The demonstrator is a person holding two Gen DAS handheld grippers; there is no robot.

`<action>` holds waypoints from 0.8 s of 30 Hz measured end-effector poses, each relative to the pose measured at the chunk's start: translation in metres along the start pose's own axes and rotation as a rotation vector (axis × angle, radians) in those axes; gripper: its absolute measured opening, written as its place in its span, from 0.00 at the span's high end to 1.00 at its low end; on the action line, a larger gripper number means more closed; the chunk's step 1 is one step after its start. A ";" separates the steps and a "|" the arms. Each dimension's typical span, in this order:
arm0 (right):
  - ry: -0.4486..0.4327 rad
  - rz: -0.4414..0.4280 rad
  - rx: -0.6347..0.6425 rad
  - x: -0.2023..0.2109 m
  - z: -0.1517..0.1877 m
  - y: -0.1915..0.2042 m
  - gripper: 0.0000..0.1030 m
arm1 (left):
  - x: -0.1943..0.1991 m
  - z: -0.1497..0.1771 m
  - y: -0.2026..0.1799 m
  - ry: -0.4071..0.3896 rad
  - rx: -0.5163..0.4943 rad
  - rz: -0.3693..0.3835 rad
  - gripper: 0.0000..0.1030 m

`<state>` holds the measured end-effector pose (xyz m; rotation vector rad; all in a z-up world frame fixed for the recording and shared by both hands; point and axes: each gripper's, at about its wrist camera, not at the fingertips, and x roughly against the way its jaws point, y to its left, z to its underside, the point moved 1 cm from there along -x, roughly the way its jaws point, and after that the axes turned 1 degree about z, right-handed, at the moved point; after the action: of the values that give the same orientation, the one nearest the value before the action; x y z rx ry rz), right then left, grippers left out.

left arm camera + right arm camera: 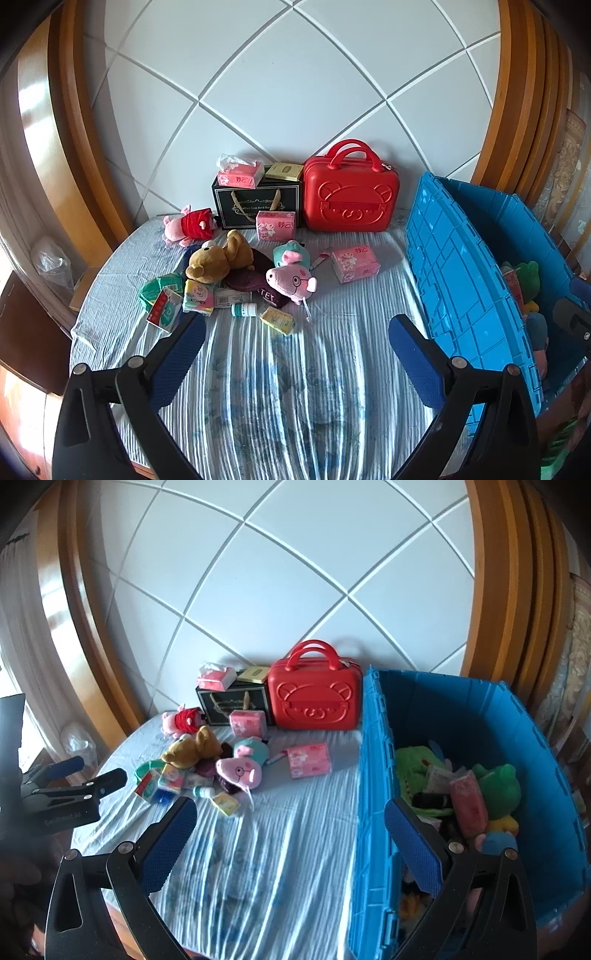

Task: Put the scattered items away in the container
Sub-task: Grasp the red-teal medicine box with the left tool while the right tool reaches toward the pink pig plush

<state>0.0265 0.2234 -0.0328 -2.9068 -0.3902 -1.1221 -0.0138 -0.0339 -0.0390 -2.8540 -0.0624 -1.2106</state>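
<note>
A blue crate stands at the right of the bed, with a green frog plush and other items inside. Scattered on the sheet lie a brown bear plush, a pink pig plush, a pink tissue pack, a small white bottle and a yellow packet. My left gripper hovers open over bare sheet in front of the pile. My right gripper is open, straddling the crate's near wall. Neither holds anything.
A red bear-embossed case and a black gift bag stand against the white padded headboard. A second pig plush in red lies far left. Wooden frames flank the bed. The left gripper's fingers show at the right wrist view's left edge.
</note>
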 end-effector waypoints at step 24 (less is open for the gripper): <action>0.184 -0.031 0.078 -0.243 0.036 0.127 0.00 | -0.202 0.059 0.229 0.190 0.117 -0.157 0.02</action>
<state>-0.0939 0.0479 -0.2096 -2.7104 -0.4644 -1.3327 -0.0999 -0.2634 -0.2302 -2.6629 -0.3453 -1.4486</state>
